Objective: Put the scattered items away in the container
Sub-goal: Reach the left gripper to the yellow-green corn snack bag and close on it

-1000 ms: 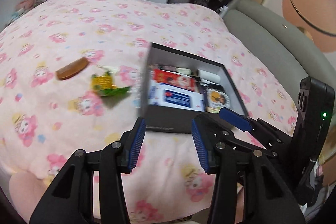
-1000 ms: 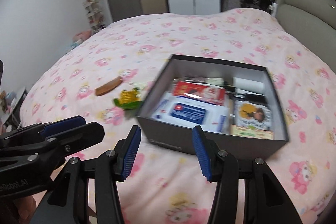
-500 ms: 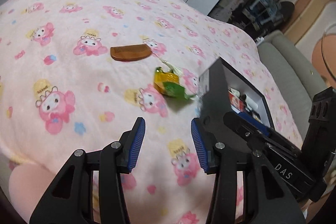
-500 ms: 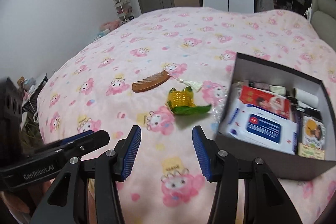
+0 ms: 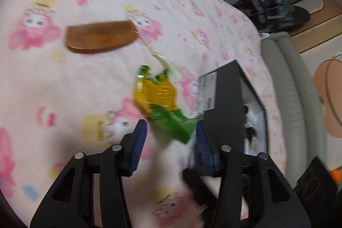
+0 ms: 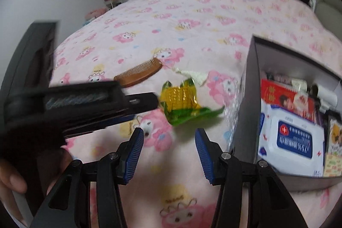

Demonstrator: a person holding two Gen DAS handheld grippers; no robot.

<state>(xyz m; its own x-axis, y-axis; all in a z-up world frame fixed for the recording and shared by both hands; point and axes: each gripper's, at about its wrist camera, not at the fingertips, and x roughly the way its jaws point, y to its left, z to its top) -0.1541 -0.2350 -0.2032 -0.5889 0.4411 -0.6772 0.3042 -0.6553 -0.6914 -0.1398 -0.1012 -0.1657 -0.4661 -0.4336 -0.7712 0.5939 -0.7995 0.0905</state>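
Note:
A yellow and green corn snack packet [image 5: 158,97] [image 6: 181,102] lies on the pink bedspread, left of the dark box [image 5: 226,104] [image 6: 241,121]. My left gripper [image 5: 171,136] is low over it with jaws opening. The packet's green tail sits between the fingertips and the pads do not press it. A brown wooden comb [image 5: 100,36] [image 6: 139,75] lies further away to the left, with a white tassel [image 6: 192,75] beside it. My right gripper [image 6: 168,140] hangs open just short of the packet, empty. The left gripper's finger [image 6: 141,100] reaches in from the left.
The box holds a white wipes pack [image 6: 292,142], a red packet [image 6: 284,97] and other small items. A grey padded headboard [image 5: 284,78] stands behind the box. A hand [image 6: 10,178] shows at the lower left. Open bedspread [image 6: 192,14] stretches beyond the comb.
Both grippers have swung left from the box and dropped toward the packet and comb. The left one has rolled, come close over the packet, and its jaws stand wider.

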